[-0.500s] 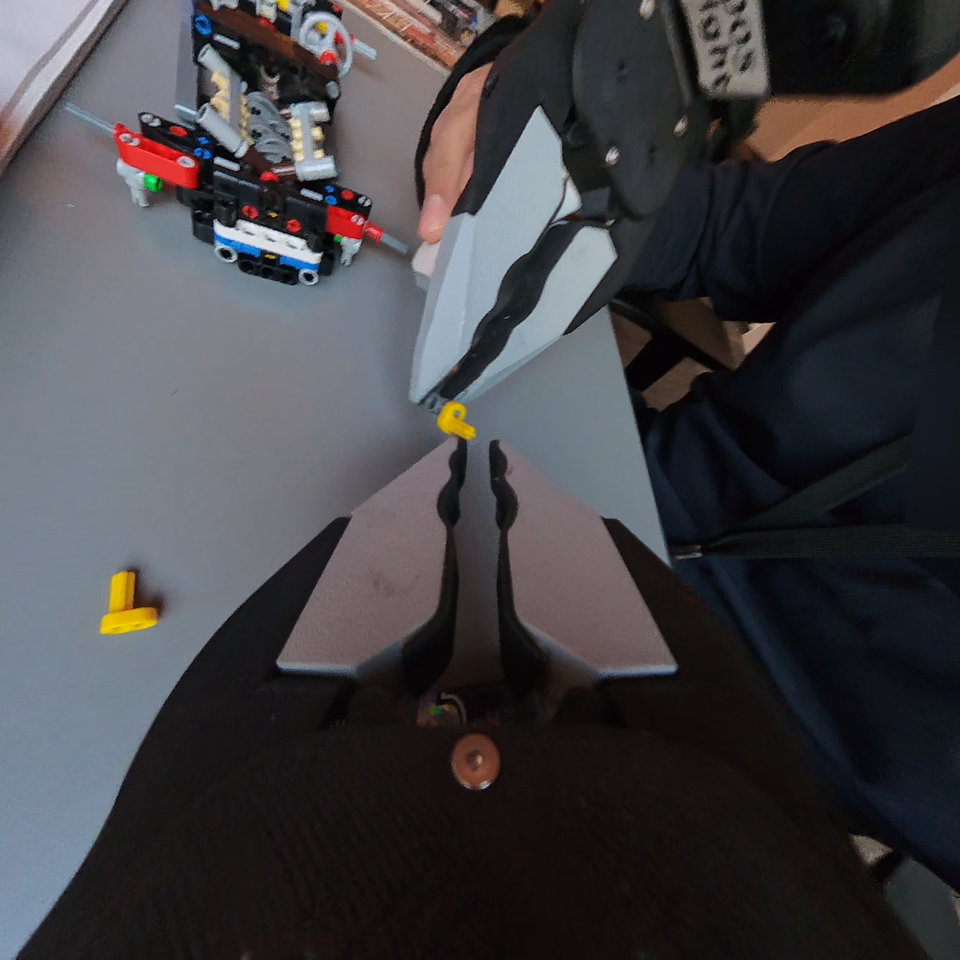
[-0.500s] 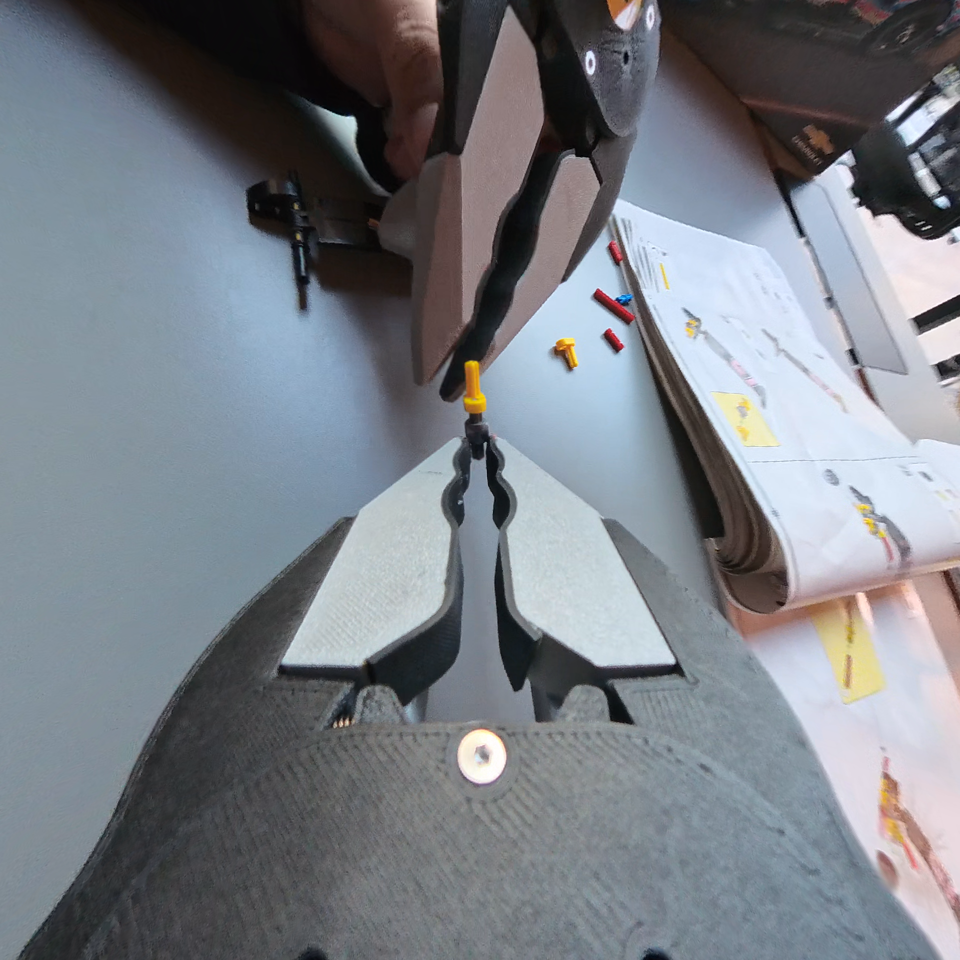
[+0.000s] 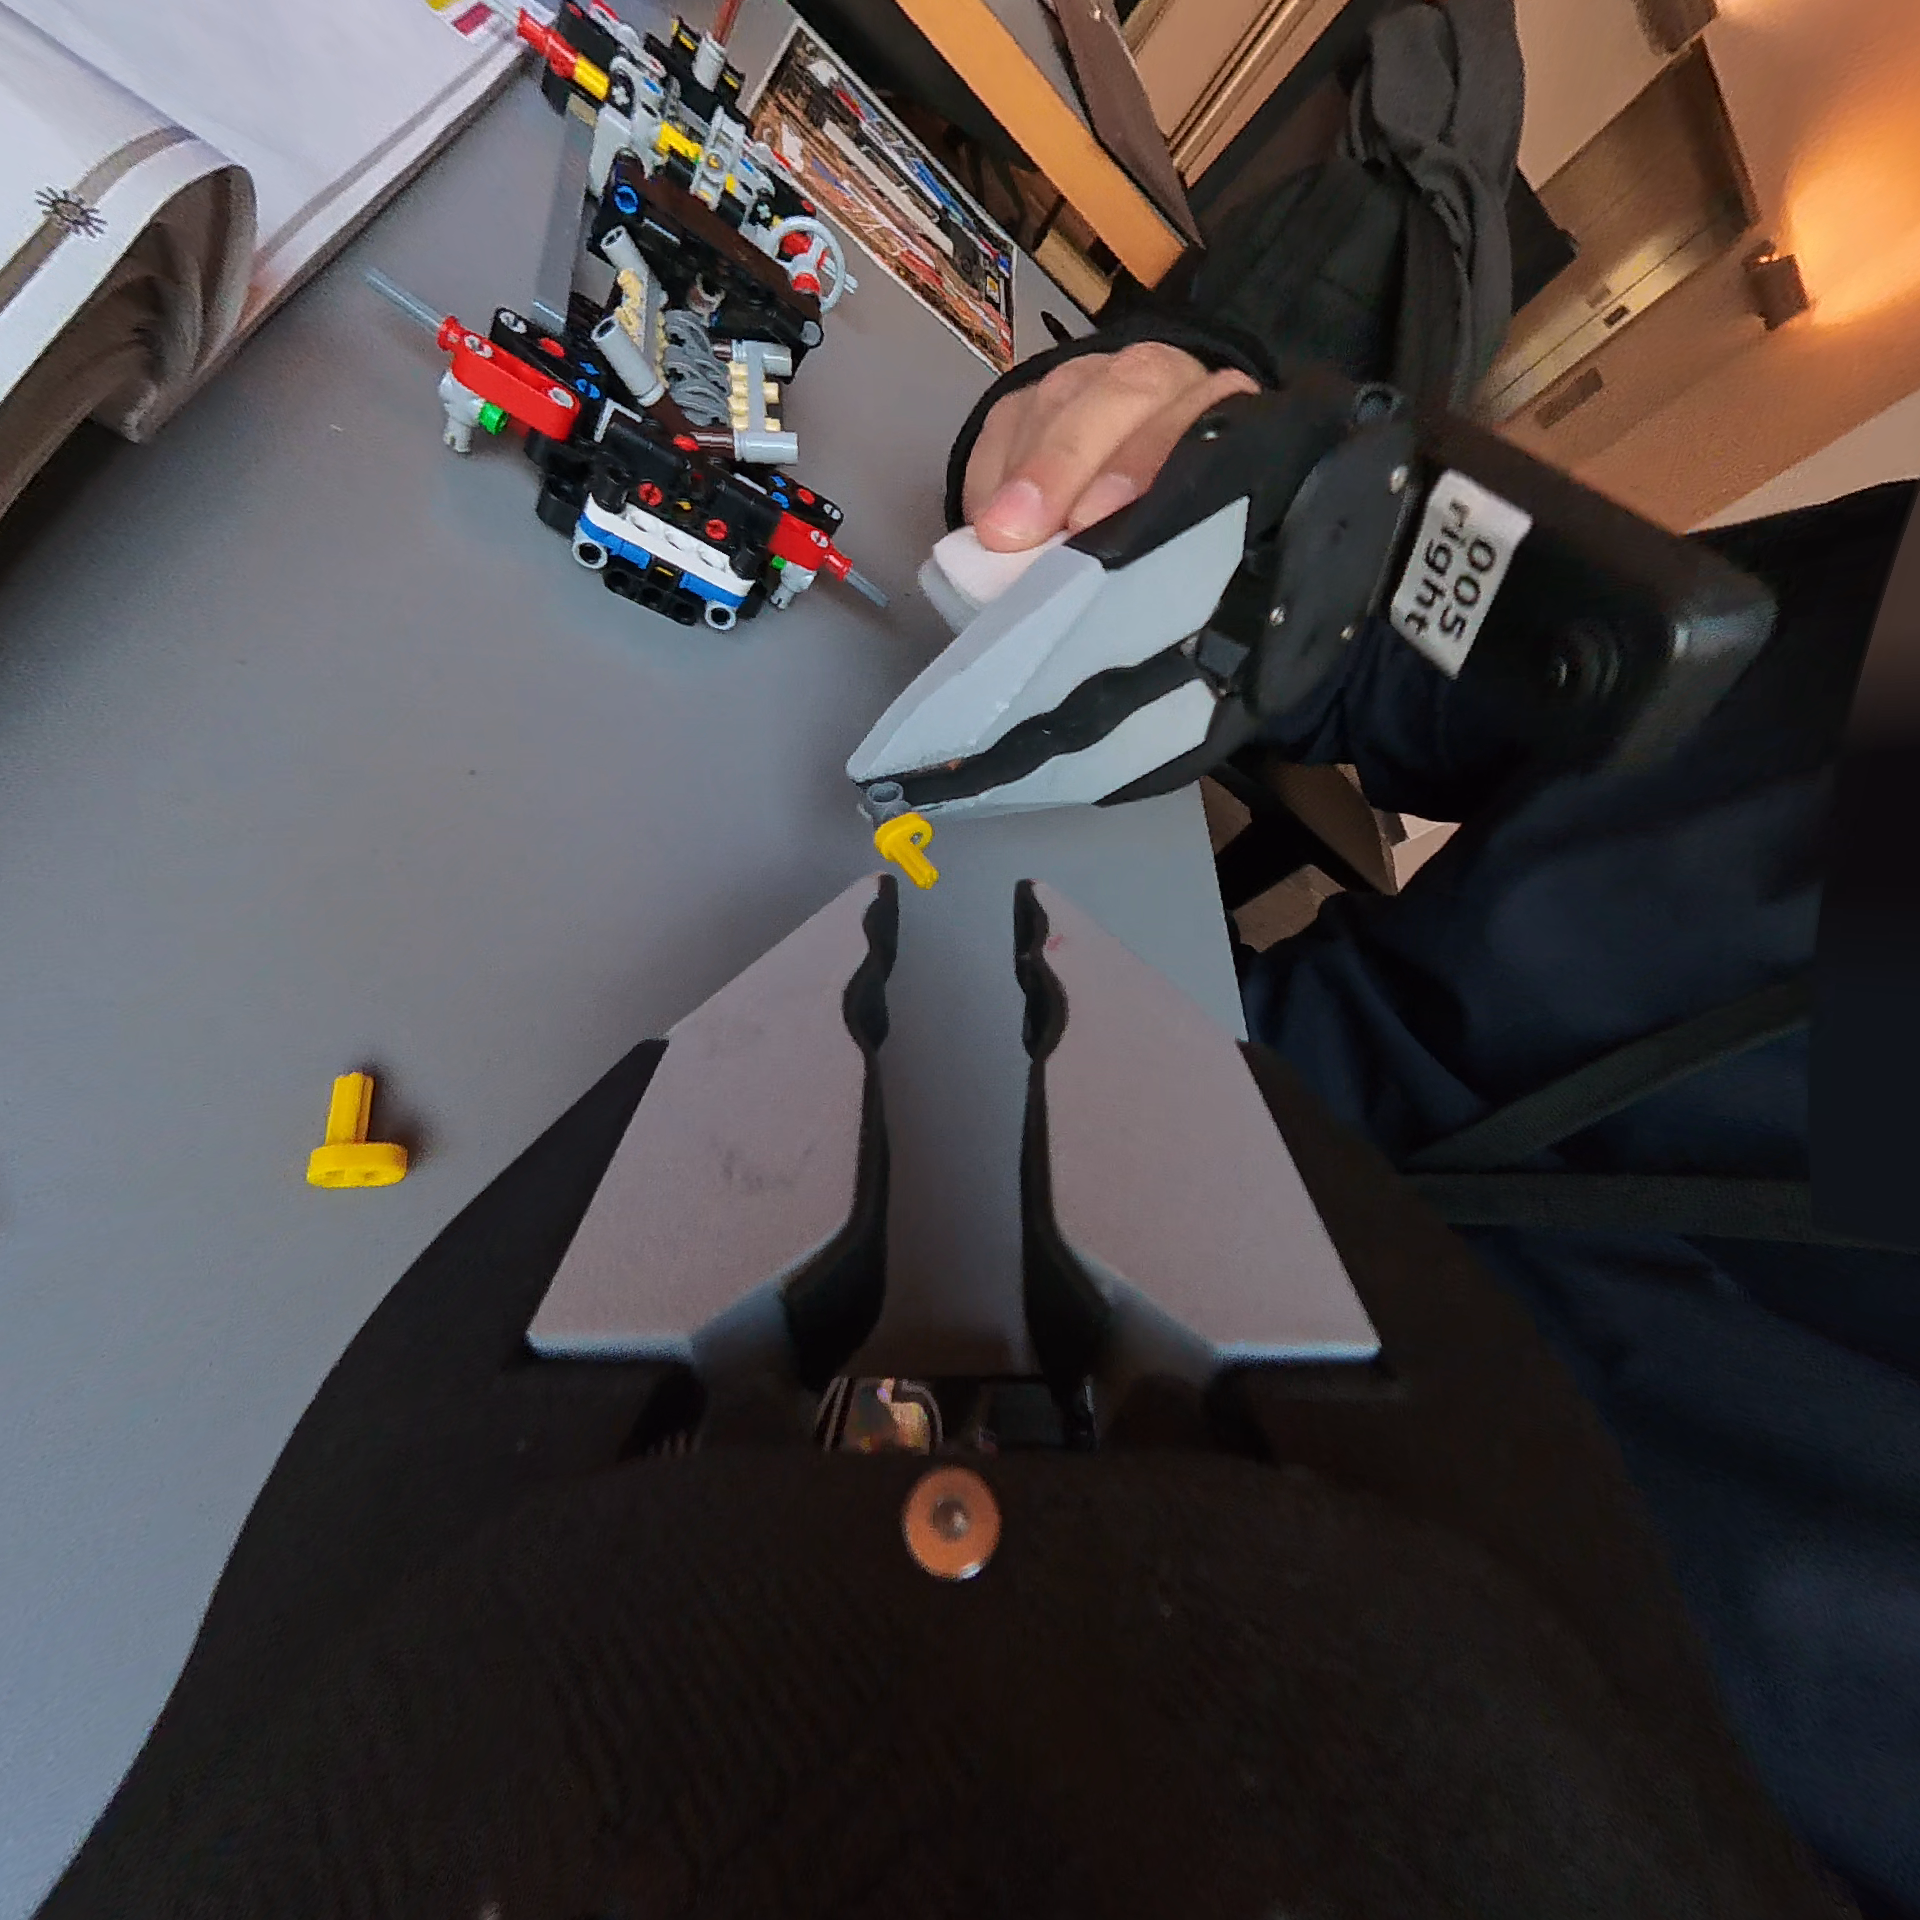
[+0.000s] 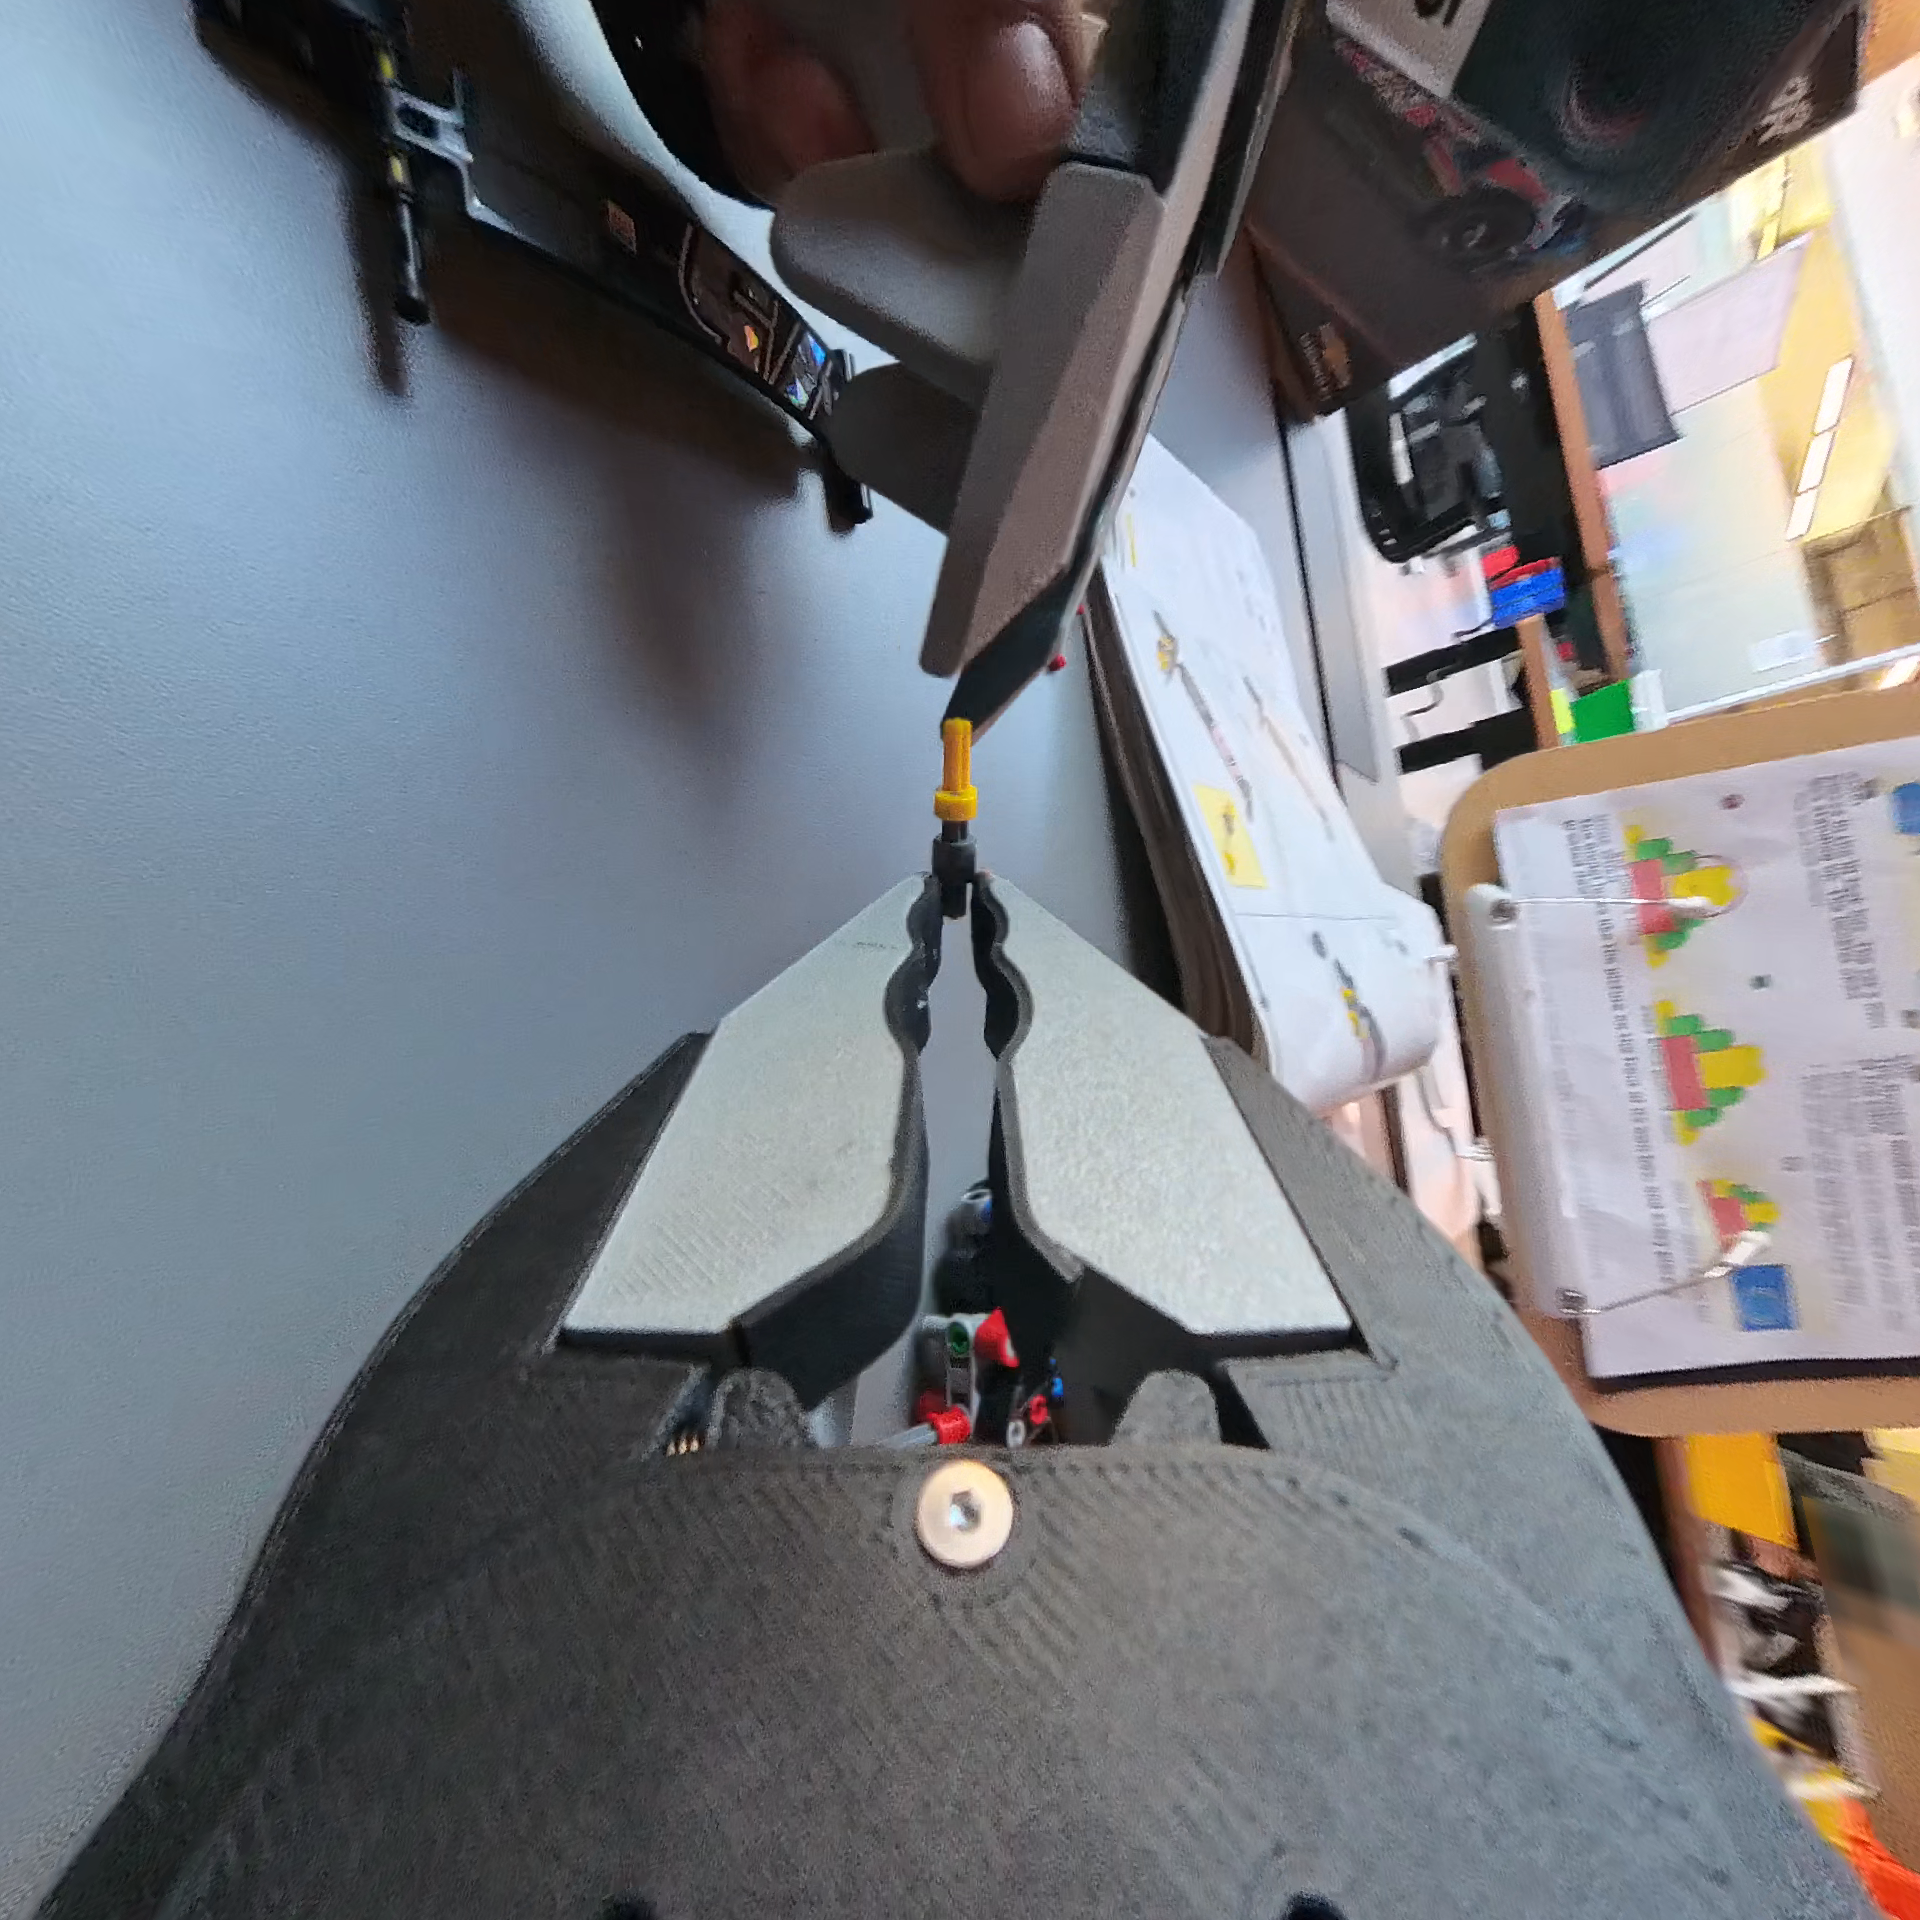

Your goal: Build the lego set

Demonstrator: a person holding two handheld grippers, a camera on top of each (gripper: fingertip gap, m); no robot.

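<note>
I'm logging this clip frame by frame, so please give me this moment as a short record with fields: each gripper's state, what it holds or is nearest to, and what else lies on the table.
left gripper: open, holding nothing; tips just short of the yellow piece
right gripper: shut on small dark grey connector
yellow piece: plugged onto the connector's far end, off the table
grey table: loose yellow peg, multicoloured brick model, open instruction booklet

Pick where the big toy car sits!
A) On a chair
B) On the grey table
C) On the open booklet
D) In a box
B: the toy car stands on the grey table, beside the booklet and not on it, away from both grippers.
</note>
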